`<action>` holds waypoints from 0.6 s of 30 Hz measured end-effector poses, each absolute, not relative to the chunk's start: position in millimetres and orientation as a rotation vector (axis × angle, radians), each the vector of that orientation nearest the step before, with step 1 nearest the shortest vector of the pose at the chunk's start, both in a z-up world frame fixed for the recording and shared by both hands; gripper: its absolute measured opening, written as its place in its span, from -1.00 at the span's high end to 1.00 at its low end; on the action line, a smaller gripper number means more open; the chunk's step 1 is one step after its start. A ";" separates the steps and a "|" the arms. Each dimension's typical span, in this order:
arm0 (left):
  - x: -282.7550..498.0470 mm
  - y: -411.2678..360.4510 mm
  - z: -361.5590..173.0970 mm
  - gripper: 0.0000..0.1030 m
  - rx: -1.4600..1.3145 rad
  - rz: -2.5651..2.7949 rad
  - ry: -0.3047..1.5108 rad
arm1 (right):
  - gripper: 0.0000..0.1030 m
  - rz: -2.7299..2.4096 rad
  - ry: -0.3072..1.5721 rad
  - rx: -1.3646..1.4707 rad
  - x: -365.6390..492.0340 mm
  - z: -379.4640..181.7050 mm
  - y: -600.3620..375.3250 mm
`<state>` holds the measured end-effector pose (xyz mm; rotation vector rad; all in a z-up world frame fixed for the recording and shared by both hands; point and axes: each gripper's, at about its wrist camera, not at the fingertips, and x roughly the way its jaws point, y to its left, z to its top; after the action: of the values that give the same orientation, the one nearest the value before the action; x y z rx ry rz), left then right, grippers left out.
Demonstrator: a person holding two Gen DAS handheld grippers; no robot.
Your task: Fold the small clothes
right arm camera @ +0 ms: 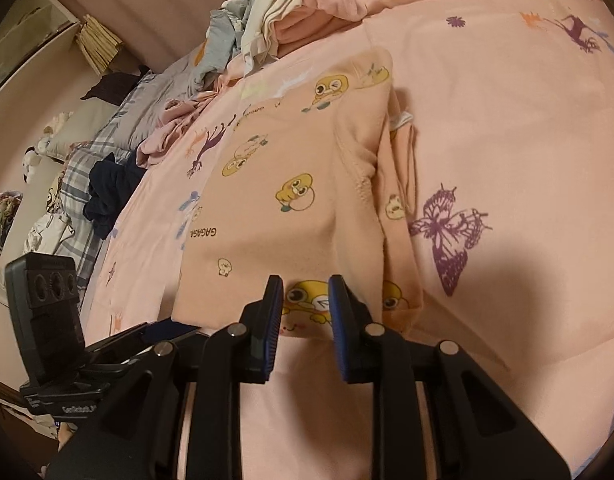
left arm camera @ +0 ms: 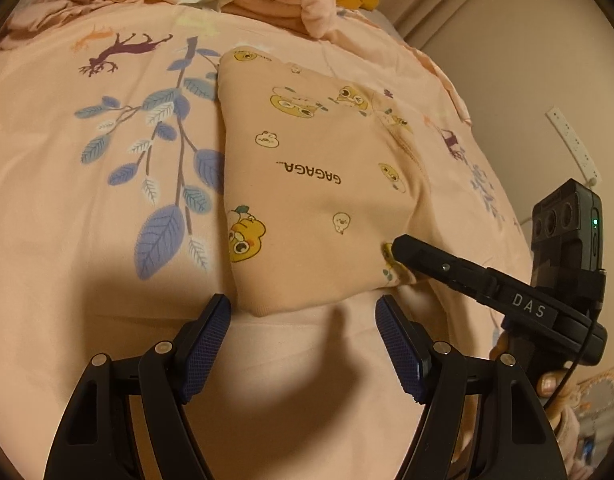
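**Both pairs of fingers at the near edge of a folded garment on the bed**

Left wrist view: my left gripper (left arm camera: 303,312) fills the bottom of the frame, its fingers spread wide with nothing between them, just short of the near hem of a peach garment (left arm camera: 319,172) printed with yellow cartoon ducks. The garment lies flat at centre frame on the bedspread (left arm camera: 87,220), already folded into a tall narrow block. Its long axis runs from the lower centre toward the upper centre of the frame, and the word printed on it reads upside down from here. At right, my right gripper (left arm camera: 399,250) reaches in, its tip at the garment's near right corner.

Right wrist view: my right gripper (right arm camera: 305,292) sits at lower centre, its fingers only narrowly apart. The garment (right arm camera: 291,184) edge shows through the gap, but I cannot tell whether the pads press on the cloth. The garment stretches from there toward the upper centre, a sleeve seam bunched along its right side. A heap of unfolded clothes (right arm camera: 275,20) lies at the top of the frame.

Risk, as I judge it: if only one corner is pinched and lifted, the fold could skew or the tucked right-hand layers could slip out. Pinching too deep could also catch the bedspread, which is nearly the same colour.
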<state>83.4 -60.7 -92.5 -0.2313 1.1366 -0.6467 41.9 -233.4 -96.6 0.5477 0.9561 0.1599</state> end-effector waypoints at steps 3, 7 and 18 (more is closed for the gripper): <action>84.3 -60.4 -92.5 -0.43 -0.231 -0.649 1.139 | 0.54 0.161 0.957 0.556 41.8 -97.6 -234.2; 84.9 -57.2 -94.2 -0.43 -0.245 -0.652 1.144 | 0.55 0.163 0.957 0.573 39.9 -99.8 -235.5; 82.8 -53.2 -94.9 -0.43 -0.252 -0.644 1.151 | 0.55 0.177 0.970 0.610 28.1 -104.5 -242.1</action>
<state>82.8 -53.2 -94.9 -0.2518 1.1506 -0.6443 28.1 -242.1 -104.5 0.6104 0.9704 0.1766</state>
